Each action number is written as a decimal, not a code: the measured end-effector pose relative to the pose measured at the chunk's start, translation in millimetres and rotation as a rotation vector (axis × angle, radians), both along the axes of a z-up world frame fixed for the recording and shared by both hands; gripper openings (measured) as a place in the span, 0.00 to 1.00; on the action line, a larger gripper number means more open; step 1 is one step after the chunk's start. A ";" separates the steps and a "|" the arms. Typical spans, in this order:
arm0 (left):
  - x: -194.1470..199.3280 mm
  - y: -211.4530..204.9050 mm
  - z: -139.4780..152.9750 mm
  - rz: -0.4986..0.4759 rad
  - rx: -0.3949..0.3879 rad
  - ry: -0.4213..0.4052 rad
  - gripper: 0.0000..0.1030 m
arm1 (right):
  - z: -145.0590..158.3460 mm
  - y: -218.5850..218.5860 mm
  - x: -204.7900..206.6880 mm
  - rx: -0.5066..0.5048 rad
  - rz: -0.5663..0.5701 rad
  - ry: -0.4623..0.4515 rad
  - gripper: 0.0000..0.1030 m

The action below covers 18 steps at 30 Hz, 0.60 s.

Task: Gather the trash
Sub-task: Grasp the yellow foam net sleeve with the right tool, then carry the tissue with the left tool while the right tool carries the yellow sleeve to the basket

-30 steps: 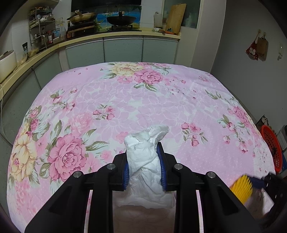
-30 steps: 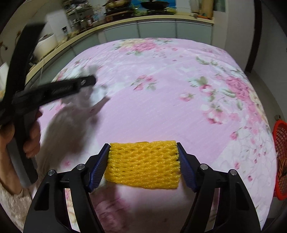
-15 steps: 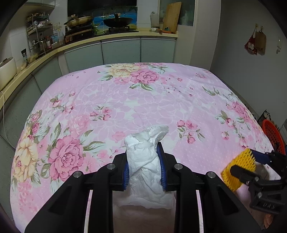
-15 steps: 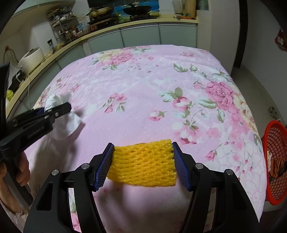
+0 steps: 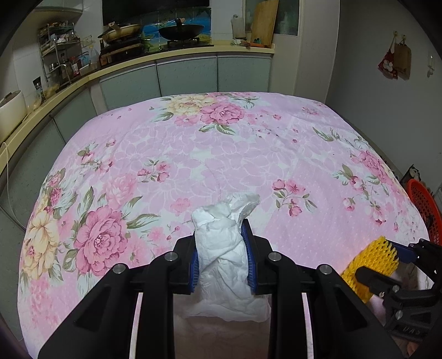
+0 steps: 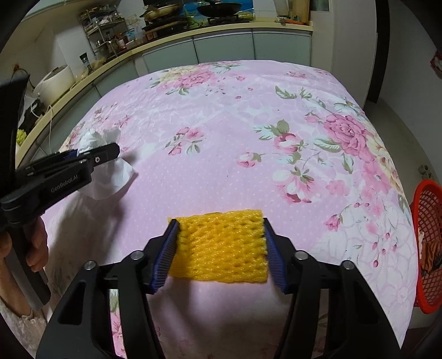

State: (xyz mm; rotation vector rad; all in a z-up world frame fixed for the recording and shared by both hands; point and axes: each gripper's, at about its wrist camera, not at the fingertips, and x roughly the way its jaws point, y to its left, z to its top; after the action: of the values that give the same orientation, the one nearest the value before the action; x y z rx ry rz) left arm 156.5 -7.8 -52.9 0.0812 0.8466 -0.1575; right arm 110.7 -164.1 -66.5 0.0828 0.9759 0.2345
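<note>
Tissue (image 5: 223,248) clenched in left gripper (image 5: 222,248), marked "GenRobot.AI"; right gripper (image 6: 221,243) jaws closing on yellow foam net (image 6: 221,245).

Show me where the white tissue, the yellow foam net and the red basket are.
white tissue (image 5: 221,248), left wrist view, crumpled middle between the pads.
yellow foam net (image 6: 221,245), right wrist view, middle of the mesh.
red basket (image 6: 426,221), right wrist view, its mesh wall.

A pink floral cloth (image 5: 221,154) covers the whole table. Behind the table's far edge runs a kitchen counter (image 5: 165,56) with grey cabinet doors under it. On the counter stand a black wok (image 5: 181,29), a pan (image 5: 121,29), a metal rack (image 5: 59,52) with jars and a wooden cutting board (image 5: 263,20) leaning on the wall. Two cloth bags (image 5: 395,59) hang on the right wall.
</note>
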 end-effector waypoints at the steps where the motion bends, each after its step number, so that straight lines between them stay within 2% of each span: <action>1: -0.2 0.3 0.1 0.000 -0.003 0.002 0.24 | 0.6 -1.5 -0.5 0.007 -0.003 -0.001 0.48; 6: -2.3 -1.1 -0.3 -0.002 -0.005 0.006 0.24 | 4.1 -9.9 -2.6 0.035 -0.019 -0.008 0.32; 12: -5.0 -3.8 0.0 -0.006 -0.003 0.011 0.24 | 12.8 -13.7 -3.9 0.048 -0.022 -0.034 0.22; 17: -7.4 -4.1 1.6 -0.004 0.001 0.009 0.24 | 14.4 -12.0 -4.0 0.054 0.006 -0.036 0.21; 18: -7.6 -3.9 1.7 -0.004 0.001 0.010 0.24 | 14.1 -12.0 -4.0 0.066 0.014 -0.030 0.24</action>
State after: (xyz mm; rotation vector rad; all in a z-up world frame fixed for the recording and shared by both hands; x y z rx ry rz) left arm 148.9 -11.7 -51.1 0.0834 0.8563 -0.1609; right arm 106.7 -176.2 -52.4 0.1326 0.9391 0.2797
